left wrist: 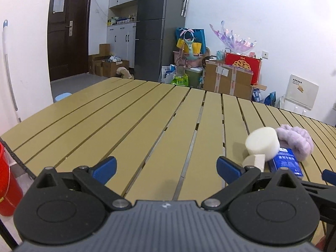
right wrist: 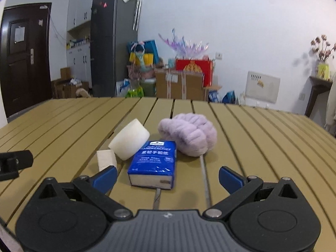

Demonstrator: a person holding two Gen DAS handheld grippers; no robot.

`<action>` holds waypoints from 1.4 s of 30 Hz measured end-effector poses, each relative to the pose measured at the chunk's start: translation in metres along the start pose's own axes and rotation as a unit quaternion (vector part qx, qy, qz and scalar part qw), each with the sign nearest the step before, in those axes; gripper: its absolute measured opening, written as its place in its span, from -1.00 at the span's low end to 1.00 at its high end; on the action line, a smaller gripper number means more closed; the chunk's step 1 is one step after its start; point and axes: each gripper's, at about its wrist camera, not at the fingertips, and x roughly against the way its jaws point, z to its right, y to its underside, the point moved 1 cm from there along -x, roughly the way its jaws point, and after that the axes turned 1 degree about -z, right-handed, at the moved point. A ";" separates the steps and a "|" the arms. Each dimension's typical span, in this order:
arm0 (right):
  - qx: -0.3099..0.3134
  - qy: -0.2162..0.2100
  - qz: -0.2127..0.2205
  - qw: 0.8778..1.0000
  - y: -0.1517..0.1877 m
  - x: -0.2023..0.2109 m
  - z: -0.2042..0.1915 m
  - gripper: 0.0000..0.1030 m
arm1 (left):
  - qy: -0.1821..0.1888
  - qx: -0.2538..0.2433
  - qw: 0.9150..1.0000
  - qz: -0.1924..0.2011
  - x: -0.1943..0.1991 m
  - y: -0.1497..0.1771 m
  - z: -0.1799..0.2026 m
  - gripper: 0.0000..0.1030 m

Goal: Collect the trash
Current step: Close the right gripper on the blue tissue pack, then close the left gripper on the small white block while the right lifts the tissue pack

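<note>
Both tools are spread wide with nothing between their blue pads. The right tool (right wrist: 167, 177) hovers low over the slatted tan tabletop (right wrist: 262, 138), facing a small cluster of trash just ahead: a blue handkerchief tissue pack (right wrist: 153, 163) lying flat nearest it, a round white foam puck (right wrist: 129, 142) tilted against the pack's left edge, a small white foam block (right wrist: 106, 162) beside the puck, and a fluffy lilac scrunchie (right wrist: 189, 137) (touching the pack's far right corner). The left tool (left wrist: 166, 169) sits over bare slats, the cluster off to its right. A red bucket (left wrist: 8, 180) stands below the tabletop's left edge.
</note>
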 end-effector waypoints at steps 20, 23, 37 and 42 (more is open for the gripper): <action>-0.002 -0.016 -0.055 0.998 -0.003 -0.033 -0.011 0.00 | 0.025 -0.028 0.999 -0.002 -0.008 0.010 0.022 1.00; -0.012 -0.024 -0.051 0.998 -0.003 -0.031 -0.006 -0.01 | 0.035 -0.031 0.999 -0.002 -0.005 0.011 0.026 1.00; -0.067 -0.052 0.000 0.996 -0.016 0.007 0.051 -0.02 | 0.067 -0.069 0.995 -0.003 0.002 0.012 0.078 1.00; -0.089 -0.049 0.014 0.995 -0.022 0.017 0.081 -0.02 | 0.052 -0.098 0.994 -0.011 -0.011 0.010 0.108 0.99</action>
